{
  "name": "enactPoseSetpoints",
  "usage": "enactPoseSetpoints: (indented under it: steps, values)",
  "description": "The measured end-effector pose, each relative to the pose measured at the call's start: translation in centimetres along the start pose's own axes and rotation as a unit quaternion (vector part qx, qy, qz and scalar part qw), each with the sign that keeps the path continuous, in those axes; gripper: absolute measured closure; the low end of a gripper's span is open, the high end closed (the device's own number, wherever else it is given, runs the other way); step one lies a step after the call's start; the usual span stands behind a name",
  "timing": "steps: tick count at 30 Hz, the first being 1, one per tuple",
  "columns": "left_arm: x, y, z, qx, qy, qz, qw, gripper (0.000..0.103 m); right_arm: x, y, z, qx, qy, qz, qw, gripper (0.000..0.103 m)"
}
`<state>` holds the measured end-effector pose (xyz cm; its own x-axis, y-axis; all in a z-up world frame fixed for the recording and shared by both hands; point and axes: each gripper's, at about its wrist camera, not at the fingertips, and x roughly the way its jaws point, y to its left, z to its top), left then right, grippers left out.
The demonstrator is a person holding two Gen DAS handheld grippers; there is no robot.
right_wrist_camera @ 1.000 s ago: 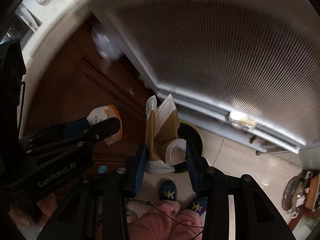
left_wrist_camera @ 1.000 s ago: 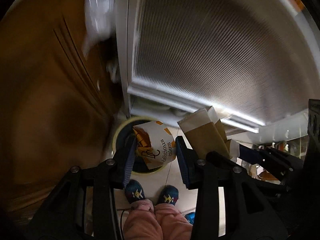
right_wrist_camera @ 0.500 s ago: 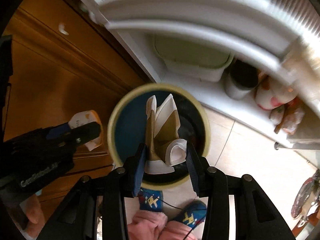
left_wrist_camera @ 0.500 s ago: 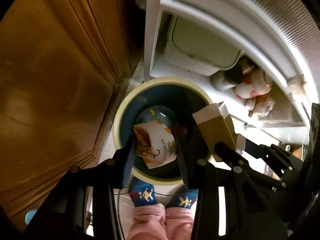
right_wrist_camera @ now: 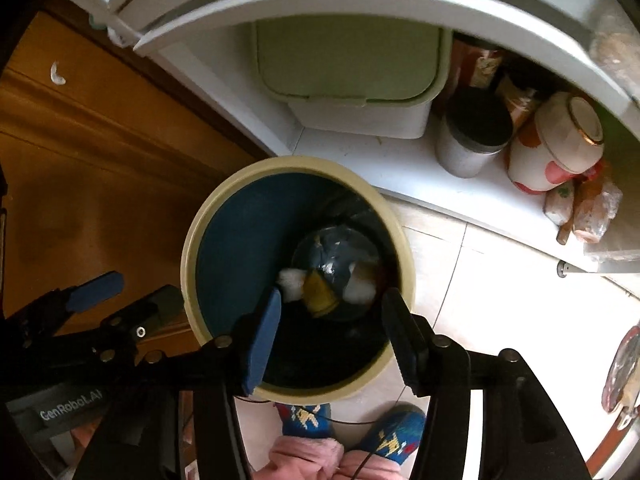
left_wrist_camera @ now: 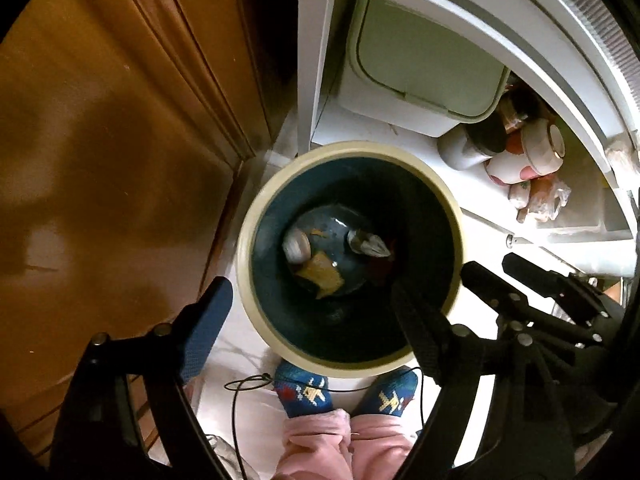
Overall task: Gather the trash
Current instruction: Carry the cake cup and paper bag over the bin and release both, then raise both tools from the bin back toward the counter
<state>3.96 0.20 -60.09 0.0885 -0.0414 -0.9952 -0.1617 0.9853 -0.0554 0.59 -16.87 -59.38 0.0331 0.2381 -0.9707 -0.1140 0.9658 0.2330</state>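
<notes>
Crumpled paper trash (left_wrist_camera: 320,276) is seen at the bottom of the round, cream-rimmed bin (left_wrist_camera: 256,216). Both the left gripper (left_wrist_camera: 312,312) and right gripper (right_wrist_camera: 332,320) are held above it, jaws apart and empty. A lidded metal tin (right_wrist_camera: 472,140) is noted on the white shelf (right_wrist_camera: 392,168) behind.

Both wrist views face almost straight down from above the trash bin (left_wrist_camera: 454,216) (right_wrist_camera: 200,232), near its mouth. The left wrist view sits left, taking in the wooden cabinet (left_wrist_camera: 100,140) and, far right, the right gripper (left_wrist_camera: 516,276). The right wrist view sits right, showing the left gripper (right_wrist_camera: 124,294) at near left. Shared: bin, green-lidded box (left_wrist_camera: 424,56) (right_wrist_camera: 348,56), slippered feet (left_wrist_camera: 304,394) (right_wrist_camera: 394,438).
</notes>
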Motion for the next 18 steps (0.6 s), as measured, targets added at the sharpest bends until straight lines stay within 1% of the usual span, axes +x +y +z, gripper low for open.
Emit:
enactPoseSetpoints:
  steps: [4,9,13,18]
  values:
    - [-1.9,-0.3,0.0,0.008,-0.002,0.000,1.0000,0.023,-2.1,-0.2,0.1,0.003,-0.007,-0.003,1.000,0.049]
    - [-5.5,-1.1,0.0,0.014,-0.008,-0.003,0.9999,0.023,-5.2,-0.1,0.0,0.020,-0.016,-0.002,1.000,0.049]
    - [-9.4,-1.6,-0.2,0.016,-0.014,-0.010,0.9997,0.023,-9.1,0.0,-0.3,0.036,-0.023,0.005,0.999,0.049]
    - [-15.9,-2.7,-0.3,0.023,-0.029,-0.018,0.9992,0.023,-14.3,0.4,-1.0,0.049,-0.030,0.009,0.998,0.049]
